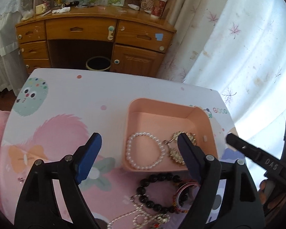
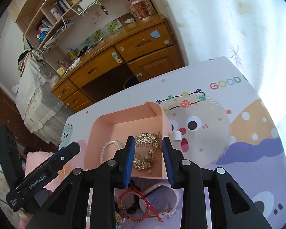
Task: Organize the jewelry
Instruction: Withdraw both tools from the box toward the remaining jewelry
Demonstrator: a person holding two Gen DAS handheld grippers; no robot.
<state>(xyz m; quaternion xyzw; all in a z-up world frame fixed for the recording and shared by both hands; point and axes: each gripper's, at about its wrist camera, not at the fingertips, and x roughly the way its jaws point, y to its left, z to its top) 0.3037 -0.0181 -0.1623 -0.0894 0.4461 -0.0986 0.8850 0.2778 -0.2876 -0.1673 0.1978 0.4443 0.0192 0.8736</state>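
A pink box sits on the cartoon-print table. Inside it lie a white pearl bracelet and a gold ornate piece. In front of the box lies a pile: a black bead bracelet, a red bangle, a silver chain and a pink watch. My left gripper is open and empty, above the box's front left. My right gripper is open and empty, over the box's front edge above the gold piece.
The table carries a colourful cartoon print and ends at a far edge. Beyond it stand a wooden desk with drawers, a bin beneath it, and a white curtain at the right.
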